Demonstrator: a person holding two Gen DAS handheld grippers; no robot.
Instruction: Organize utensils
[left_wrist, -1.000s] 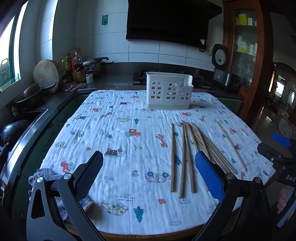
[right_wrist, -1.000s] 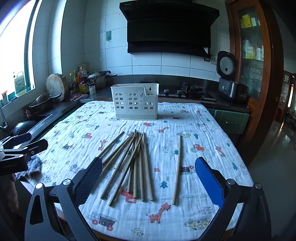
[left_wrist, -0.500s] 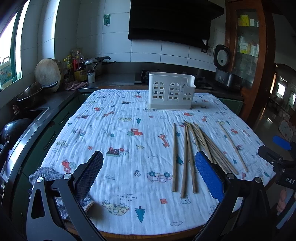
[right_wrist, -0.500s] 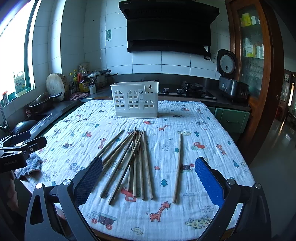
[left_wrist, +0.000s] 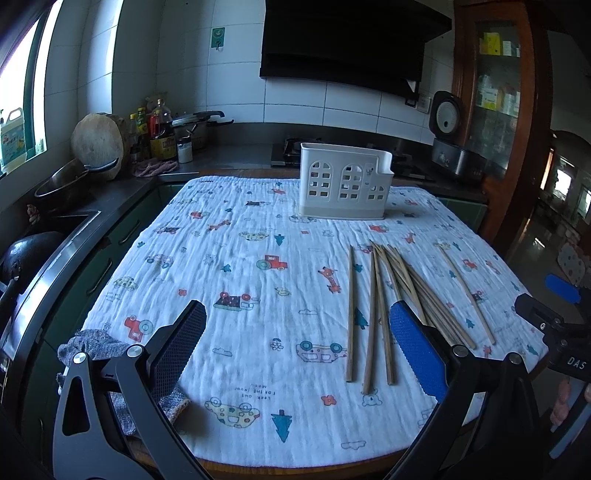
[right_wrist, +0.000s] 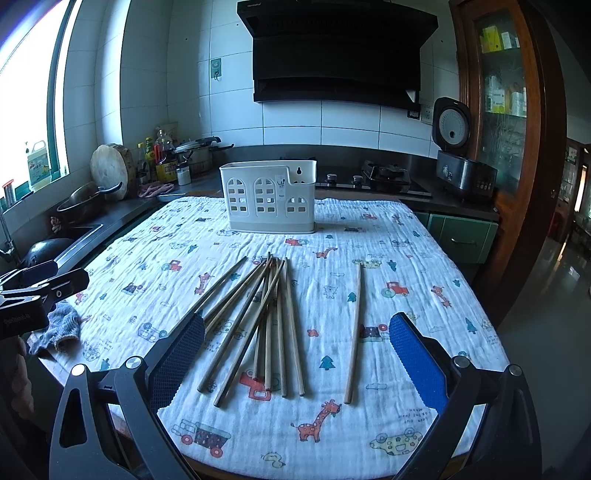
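Several wooden chopsticks (right_wrist: 266, 317) lie in a loose pile on the patterned cloth, with one single chopstick (right_wrist: 355, 332) apart to their right. They also show in the left wrist view (left_wrist: 399, 295). A white slotted utensil holder (right_wrist: 271, 197) stands empty at the far side of the table; it also shows in the left wrist view (left_wrist: 345, 182). My right gripper (right_wrist: 295, 354) is open and empty above the near ends of the chopsticks. My left gripper (left_wrist: 297, 343) is open and empty over the cloth left of the pile.
The table wears a white cartoon-print cloth (left_wrist: 229, 258). A grey rag (left_wrist: 96, 347) lies at the near left corner. A counter with a sink, pan (left_wrist: 70, 181), bottles and a round board (left_wrist: 98, 142) runs along the left. A stove and rice cooker (right_wrist: 461, 173) stand behind.
Both grippers have drifted slightly forward and upward toward the table. Nothing on the table has moved.
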